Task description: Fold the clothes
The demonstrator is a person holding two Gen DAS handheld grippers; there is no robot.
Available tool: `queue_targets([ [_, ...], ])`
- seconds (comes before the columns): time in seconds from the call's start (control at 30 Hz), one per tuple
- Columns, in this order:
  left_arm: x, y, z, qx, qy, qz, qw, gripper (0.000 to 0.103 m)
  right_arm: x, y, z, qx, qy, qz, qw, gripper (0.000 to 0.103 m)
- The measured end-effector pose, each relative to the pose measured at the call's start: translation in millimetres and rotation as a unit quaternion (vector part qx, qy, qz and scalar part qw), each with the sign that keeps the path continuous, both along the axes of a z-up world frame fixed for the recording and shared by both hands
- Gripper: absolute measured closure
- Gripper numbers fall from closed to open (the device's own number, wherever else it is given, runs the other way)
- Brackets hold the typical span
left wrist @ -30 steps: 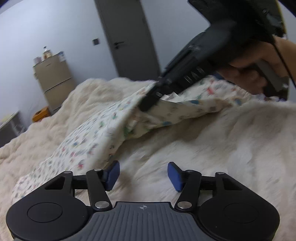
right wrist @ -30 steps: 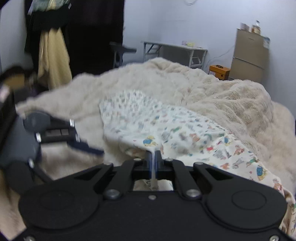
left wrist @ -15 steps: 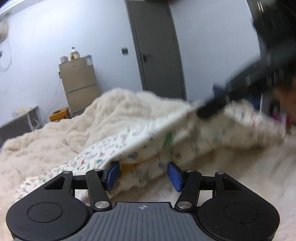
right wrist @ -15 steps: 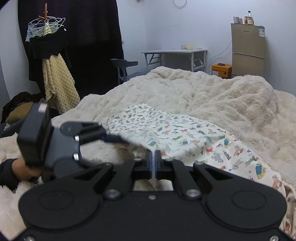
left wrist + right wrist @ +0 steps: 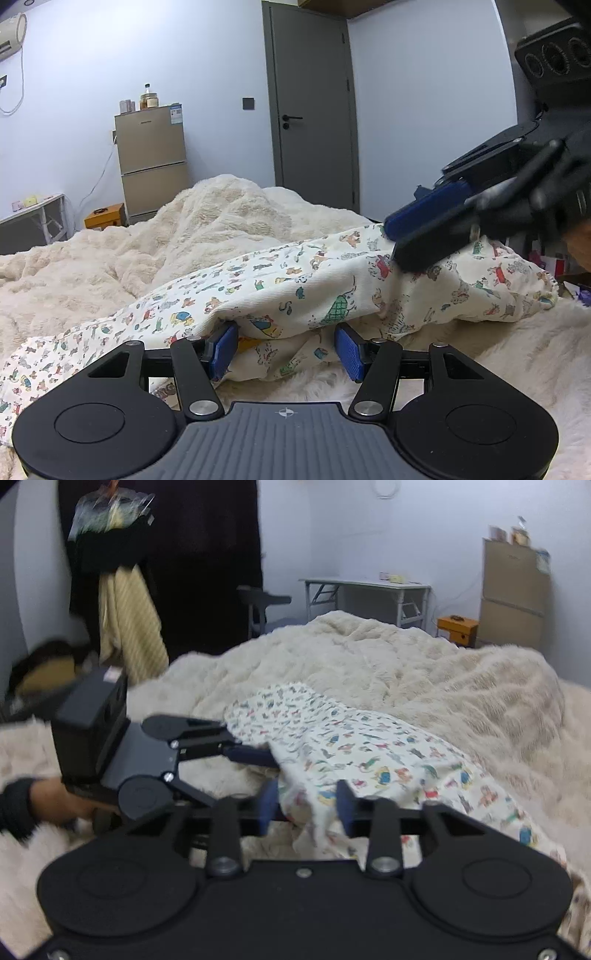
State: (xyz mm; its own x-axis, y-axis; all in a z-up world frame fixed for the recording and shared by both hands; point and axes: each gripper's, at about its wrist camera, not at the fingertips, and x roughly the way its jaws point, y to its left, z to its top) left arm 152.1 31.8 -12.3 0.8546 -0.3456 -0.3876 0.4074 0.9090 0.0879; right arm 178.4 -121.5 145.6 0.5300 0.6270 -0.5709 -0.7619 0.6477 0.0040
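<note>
Left wrist view: we see the cream, cartoon-printed garment (image 5: 303, 291) lying folded over on the fluffy blanket (image 5: 147, 251).
Left gripper (image 5: 286, 350): about half open, its blue pads either side of the fold, gripping nothing.
Right wrist view: the right gripper (image 5: 306, 806), jaws just opening, has let go; a loose cloth edge hangs between them.

Dim, even indoor light w/ a cool blue cast on the walls; no glare. Left wrist view sharp, but the right gripper (image 5: 424, 236) at its right edge is motion-blurred. Right wrist view soft all over. Soft shadow under the printed garment (image 5: 332, 288). Fisheye bends the door (image 5: 310, 92) & corners.
</note>
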Motion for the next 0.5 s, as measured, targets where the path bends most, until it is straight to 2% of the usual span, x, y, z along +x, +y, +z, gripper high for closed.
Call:
queue_targets([
  [0.1,-5,4,-2,0.001,-0.005,0.002,1.0000,0.050,0,31,-7,-0.045,-0.016,0.013,0.999,0.066],
  [0.13,-9,7,-3,-0.003,-0.003,-0.001,1.0000,0.050,2,41,-11,-0.060,-0.017,0.014,0.998,0.070],
  [0.17,-13,8,-4,-0.003,-0.002,-0.010,0.9999,0.050,5,49,-14,-0.072,-0.014,0.014,0.997,0.091],
  [0.2,-16,7,-4,-0.001,-0.001,-0.021,0.9998,0.050,11,59,-18,-0.091,-0.008,0.010,0.996,0.103],
  [0.27,-21,3,-4,0.006,0.000,-0.045,0.9990,0.050,17,61,-18,-0.086,0.000,0.004,0.996,0.102],
  [0.37,-21,-15,-3,0.039,-0.002,-0.103,0.9940,0.050,24,50,-7,-0.029,0.022,-0.006,0.999,0.102],
  [0.43,-15,-18,-2,0.042,-0.005,-0.102,0.9939,0.050,24,42,-1,-0.012,0.025,-0.008,1.000,0.103],
  [0.5,-8,-16,-1,0.028,-0.002,-0.105,0.9941,0.050,25,35,2,-0.006,0.030,-0.005,1.000,0.103],
])
